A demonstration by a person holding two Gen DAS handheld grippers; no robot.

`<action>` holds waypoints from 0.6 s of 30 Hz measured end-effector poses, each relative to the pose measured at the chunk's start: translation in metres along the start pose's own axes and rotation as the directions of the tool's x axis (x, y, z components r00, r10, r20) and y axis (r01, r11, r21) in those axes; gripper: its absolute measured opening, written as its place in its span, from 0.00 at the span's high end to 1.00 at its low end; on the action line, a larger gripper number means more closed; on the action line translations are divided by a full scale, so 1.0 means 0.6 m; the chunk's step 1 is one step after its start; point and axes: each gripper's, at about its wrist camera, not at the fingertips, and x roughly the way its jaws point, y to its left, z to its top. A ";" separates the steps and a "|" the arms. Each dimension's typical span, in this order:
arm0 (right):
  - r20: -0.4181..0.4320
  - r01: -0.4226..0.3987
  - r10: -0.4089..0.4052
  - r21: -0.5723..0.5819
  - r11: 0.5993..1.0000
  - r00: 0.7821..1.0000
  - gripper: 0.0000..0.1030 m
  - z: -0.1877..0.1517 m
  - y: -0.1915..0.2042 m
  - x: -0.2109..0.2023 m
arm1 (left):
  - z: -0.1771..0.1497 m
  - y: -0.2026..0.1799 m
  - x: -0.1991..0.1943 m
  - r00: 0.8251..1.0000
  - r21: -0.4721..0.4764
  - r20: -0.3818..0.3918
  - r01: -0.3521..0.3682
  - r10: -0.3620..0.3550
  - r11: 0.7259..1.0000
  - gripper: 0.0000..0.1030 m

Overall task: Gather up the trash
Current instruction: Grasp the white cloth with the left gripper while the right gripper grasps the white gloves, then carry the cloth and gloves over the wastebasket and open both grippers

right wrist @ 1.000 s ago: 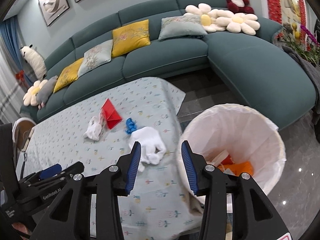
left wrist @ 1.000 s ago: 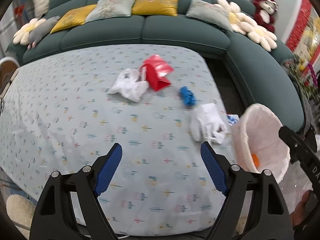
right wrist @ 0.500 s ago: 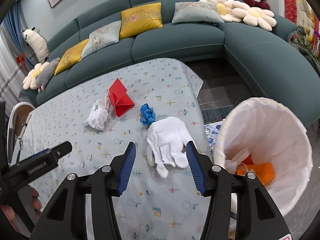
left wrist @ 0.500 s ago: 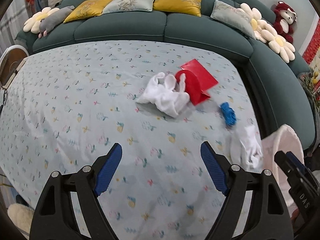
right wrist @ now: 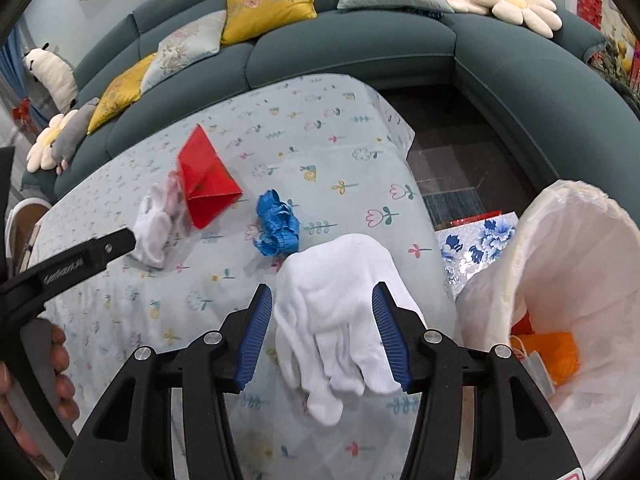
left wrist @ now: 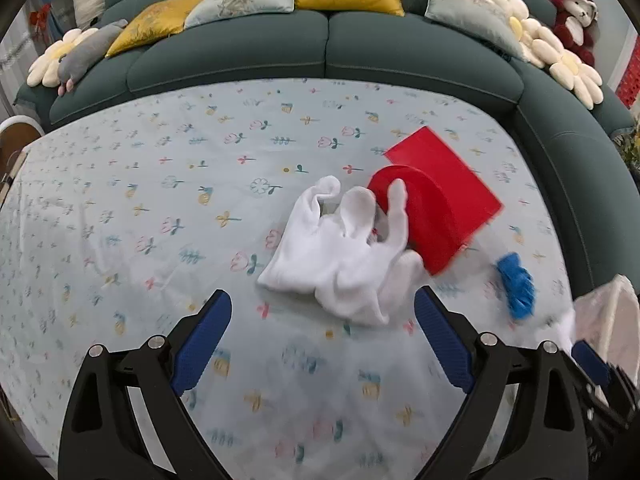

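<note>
My left gripper (left wrist: 323, 312) is open just short of a crumpled white glove (left wrist: 340, 252) that lies against a folded red paper (left wrist: 440, 208) on the flowered tablecloth. A blue crumpled scrap (left wrist: 516, 284) lies to its right. My right gripper (right wrist: 323, 312) is open with its blue pads on either side of a second white glove (right wrist: 340, 304), near the table's right edge. The blue scrap (right wrist: 278, 224), the red paper (right wrist: 206, 184) and the first glove (right wrist: 154, 232) lie beyond it. The white-lined trash bin (right wrist: 580, 280) stands to the right and holds orange and white scraps.
A teal sofa (left wrist: 328, 44) with yellow and grey cushions curves behind and to the right of the table. A blue-and-white patterned box (right wrist: 476, 244) sits on the floor between table and bin. The left gripper's body (right wrist: 68, 268) crosses the left of the right wrist view.
My left gripper has moved forward to the first white glove. My right gripper has moved forward and down over the second glove, which now lies between its open pads.
</note>
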 end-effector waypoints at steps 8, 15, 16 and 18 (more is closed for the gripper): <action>-0.010 0.019 -0.019 -0.008 1.000 1.000 0.50 0.001 0.004 0.037 | 0.008 -0.002 0.058 0.999 0.014 -0.046 -0.004 0.005 1.000 0.35; 0.016 0.065 -0.064 -0.068 0.996 0.998 0.57 -0.007 0.013 0.039 | -0.009 -0.012 0.042 0.999 0.085 -0.032 -0.002 0.005 0.996 0.80; 0.014 0.067 -0.066 -0.070 0.995 0.998 0.60 -0.008 0.012 0.037 | -0.012 -0.013 0.040 0.999 0.087 -0.036 0.001 0.003 0.996 0.81; 0.003 0.049 -0.049 -0.062 0.997 0.999 0.74 -0.008 0.008 0.032 | -0.020 -0.016 0.032 0.999 0.084 -0.050 0.017 -0.013 0.996 0.84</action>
